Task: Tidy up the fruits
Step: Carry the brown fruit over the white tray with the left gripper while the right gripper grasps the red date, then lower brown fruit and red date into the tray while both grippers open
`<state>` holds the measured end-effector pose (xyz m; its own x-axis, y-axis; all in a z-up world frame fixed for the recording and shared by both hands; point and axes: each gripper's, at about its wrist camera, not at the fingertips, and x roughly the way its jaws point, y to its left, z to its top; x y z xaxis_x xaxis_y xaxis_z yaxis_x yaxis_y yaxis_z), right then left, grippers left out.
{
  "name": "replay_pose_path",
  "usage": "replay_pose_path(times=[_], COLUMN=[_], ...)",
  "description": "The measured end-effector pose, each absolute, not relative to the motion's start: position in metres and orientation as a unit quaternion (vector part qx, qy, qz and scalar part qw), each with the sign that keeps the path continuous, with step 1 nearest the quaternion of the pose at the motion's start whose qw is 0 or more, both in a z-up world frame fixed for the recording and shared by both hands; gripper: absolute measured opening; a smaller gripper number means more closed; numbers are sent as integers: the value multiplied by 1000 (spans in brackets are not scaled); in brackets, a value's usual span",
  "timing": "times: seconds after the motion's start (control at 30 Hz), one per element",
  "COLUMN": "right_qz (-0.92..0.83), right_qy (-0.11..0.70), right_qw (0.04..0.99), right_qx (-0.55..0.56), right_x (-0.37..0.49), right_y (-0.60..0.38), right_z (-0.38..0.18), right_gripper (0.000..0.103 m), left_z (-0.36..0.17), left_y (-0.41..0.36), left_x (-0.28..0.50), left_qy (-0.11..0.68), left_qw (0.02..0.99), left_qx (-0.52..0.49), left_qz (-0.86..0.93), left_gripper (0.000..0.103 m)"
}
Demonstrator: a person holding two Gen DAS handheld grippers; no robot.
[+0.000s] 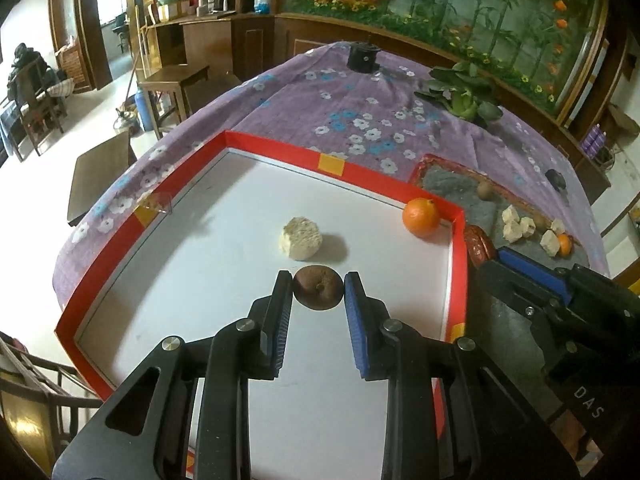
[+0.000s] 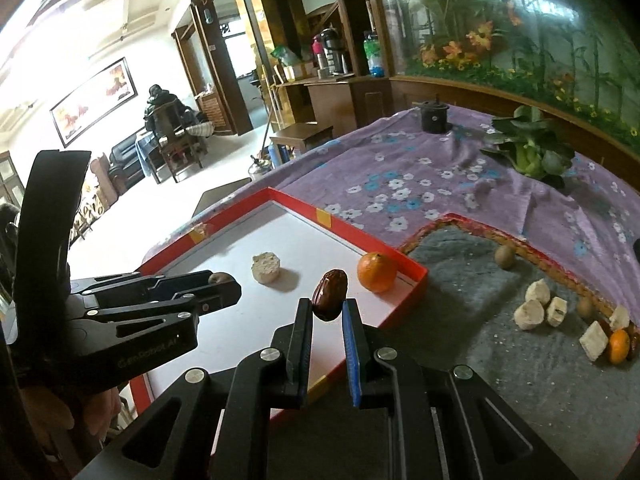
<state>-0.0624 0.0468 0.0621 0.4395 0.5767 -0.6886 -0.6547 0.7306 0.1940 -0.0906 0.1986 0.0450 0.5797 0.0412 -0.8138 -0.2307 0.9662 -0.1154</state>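
A red-rimmed white tray [image 1: 276, 144] holds an orange [image 1: 421, 217] and a pale cake chunk [image 1: 301, 238]. My left gripper [image 1: 318, 293] is shut on a small brown fruit [image 1: 318, 292] low over the tray; it also shows in the right wrist view [image 2: 224, 286]. My right gripper [image 2: 327, 308] is shut on a dark red date [image 2: 329, 294], held above the tray's [image 2: 416, 276] near right corner. A grey mat [image 2: 460, 280] to the right carries pale chunks [image 2: 538, 292], brown fruits [image 2: 505, 257] and a small orange [image 2: 619, 346].
A purple floral cloth [image 1: 340, 100] covers the table. A green vegetable [image 2: 528, 152] and a black round object [image 2: 434, 117] sit at the far side. The table edge drops off to the left, with stools and chairs beyond.
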Motion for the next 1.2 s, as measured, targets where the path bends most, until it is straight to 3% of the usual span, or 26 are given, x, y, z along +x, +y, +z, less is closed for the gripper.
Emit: replay_pose_path(times=[0.7,0.8,0.87,0.93,1.07,1.2], right_qz=[371,370,371,371,372,370], right_qy=[454,459,448,435,416,390], right_qw=[804,803,810,818,829,842], right_qx=[-97,-88,-75,-58,-31,-38], right_x=[-33,-31,-33,-35,-49,-65], right_y=[107,102,93,81,57,35], right_z=[11,11,18,27,45,61], right_gripper=[15,25,36,40,48,49], left_z=[19,20,22,27,44,59], left_y=[213,212,212,212,208,196], left_x=[-83,-82,-83,-87,-96,-103], left_qy=[490,492,487,477,449,427], left_qw=[859,859,861,866,881,892], left_qx=[-123,-120,-119,-120,-107,-95], left_qz=[79,81,84,89,104,108], left_gripper=[26,26,35,56,56,56])
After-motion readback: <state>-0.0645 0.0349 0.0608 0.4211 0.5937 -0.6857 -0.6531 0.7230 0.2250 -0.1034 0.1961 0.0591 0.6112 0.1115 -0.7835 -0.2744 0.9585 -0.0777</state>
